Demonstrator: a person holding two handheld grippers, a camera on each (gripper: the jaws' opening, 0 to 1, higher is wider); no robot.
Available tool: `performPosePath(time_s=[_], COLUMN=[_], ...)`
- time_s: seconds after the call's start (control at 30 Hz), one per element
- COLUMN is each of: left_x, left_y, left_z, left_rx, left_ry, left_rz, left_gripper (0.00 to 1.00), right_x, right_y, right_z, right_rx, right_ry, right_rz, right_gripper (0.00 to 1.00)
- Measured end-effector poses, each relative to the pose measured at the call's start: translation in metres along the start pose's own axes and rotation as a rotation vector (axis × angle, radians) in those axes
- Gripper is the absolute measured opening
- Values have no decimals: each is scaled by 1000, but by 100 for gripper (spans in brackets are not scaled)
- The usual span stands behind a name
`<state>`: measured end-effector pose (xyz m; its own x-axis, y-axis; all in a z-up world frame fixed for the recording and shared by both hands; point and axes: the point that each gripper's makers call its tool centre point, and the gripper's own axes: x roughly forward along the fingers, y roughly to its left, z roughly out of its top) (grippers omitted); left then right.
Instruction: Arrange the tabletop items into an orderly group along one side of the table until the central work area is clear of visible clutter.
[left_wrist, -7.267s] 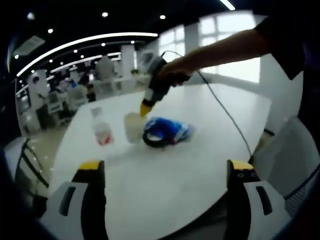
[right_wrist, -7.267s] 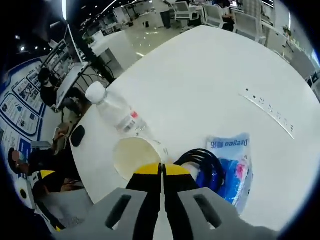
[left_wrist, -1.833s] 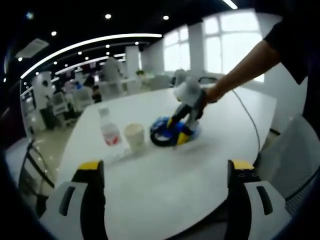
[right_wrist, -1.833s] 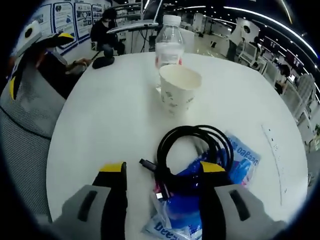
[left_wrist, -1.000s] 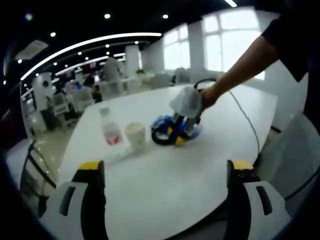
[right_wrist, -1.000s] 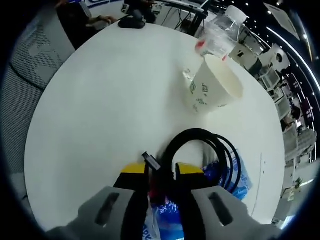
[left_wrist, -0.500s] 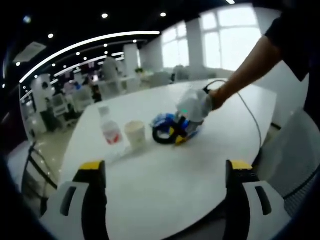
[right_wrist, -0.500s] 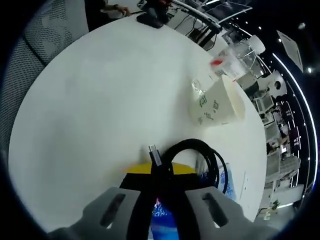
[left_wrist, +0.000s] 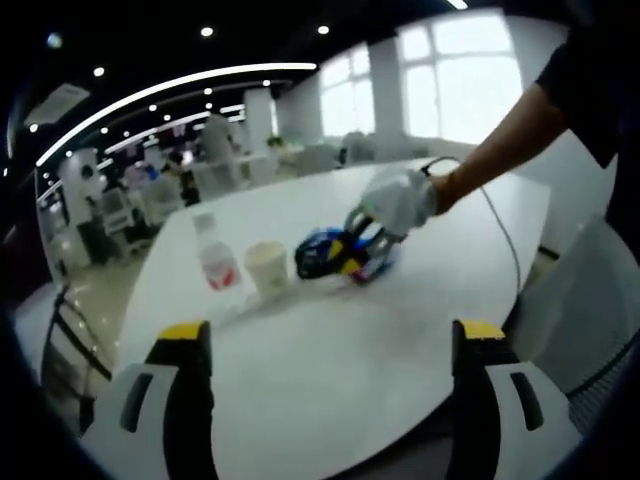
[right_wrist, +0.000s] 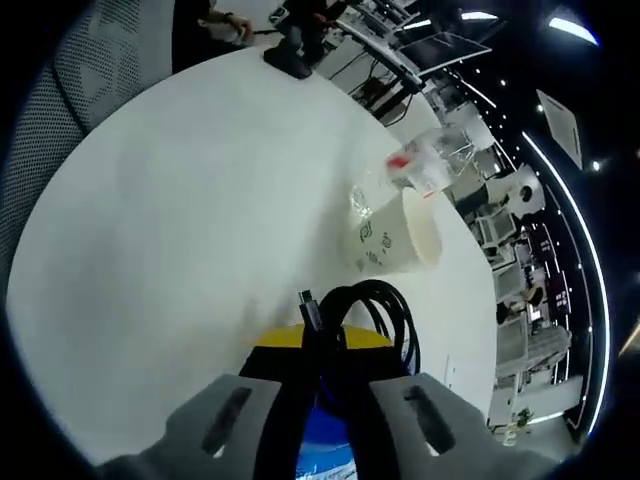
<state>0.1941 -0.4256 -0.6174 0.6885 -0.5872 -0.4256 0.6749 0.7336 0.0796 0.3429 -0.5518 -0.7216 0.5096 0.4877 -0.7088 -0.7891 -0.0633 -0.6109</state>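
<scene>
R gripper (right_wrist: 322, 345) has its yellow-tipped jaws clenched on the coiled black cable (right_wrist: 372, 305); the cable's loop stands up just past the tips and its metal plug end (right_wrist: 309, 304) pokes up btw them. Directly under the jaws a bit of the blue snack bag (right_wrist: 325, 440) shows; can't tell if the jaws pinch it too. Just beyond the coil, a white paper cup (right_wrist: 400, 238) w/ green print, and touching or right behind it a clear plastic water bottle (right_wrist: 432, 160) w/ red label & white cap; both look tilted in the right gripper view, prob. from camera roll. All on the white round table (right_wrist: 170, 220), w/ a mesh-back chair (right_wrist: 70, 70) at the table edge and a dark object (right_wrist: 290, 62) at the far rim. L gripper (left_wrist: 325, 345) is released, jaws wide apart & grasping nothing, low over the near table edge (left_wrist: 330, 340). In the left gripper view, well beyond its tips: bottle (left_wrist: 214, 262), cup (left_wrist: 266, 270) just beside it, then the cable coil (left_wrist: 318, 256) & blue bag (left_wrist: 335, 245) close to the cup, w/ the R gripper (left_wrist: 368, 250) down on them, held by a gloved hand (left_wrist: 400, 198) w/ a bare forearm (left_wrist: 505, 140); a thin cord (left_wrist: 500, 225) trails from the hand across the table. Office w/ ceiling lights & windows behind, blurred.
</scene>
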Motion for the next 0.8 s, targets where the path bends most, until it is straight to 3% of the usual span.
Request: performPosePath(time_s=[0.43,0.8], left_x=[1,2], left_y=[-3,-3], left_z=[-1,-3], left_rx=[8,13], left_ry=[9,19], left_rz=[-13,-17], left_gripper=[97,95], right_x=[-35,-60], right_y=[-1,16], right_z=[2,-5], right_rx=[51,130], right_ry=[-36,-39], right_rz=[-74,-99], right_gripper=[9,10])
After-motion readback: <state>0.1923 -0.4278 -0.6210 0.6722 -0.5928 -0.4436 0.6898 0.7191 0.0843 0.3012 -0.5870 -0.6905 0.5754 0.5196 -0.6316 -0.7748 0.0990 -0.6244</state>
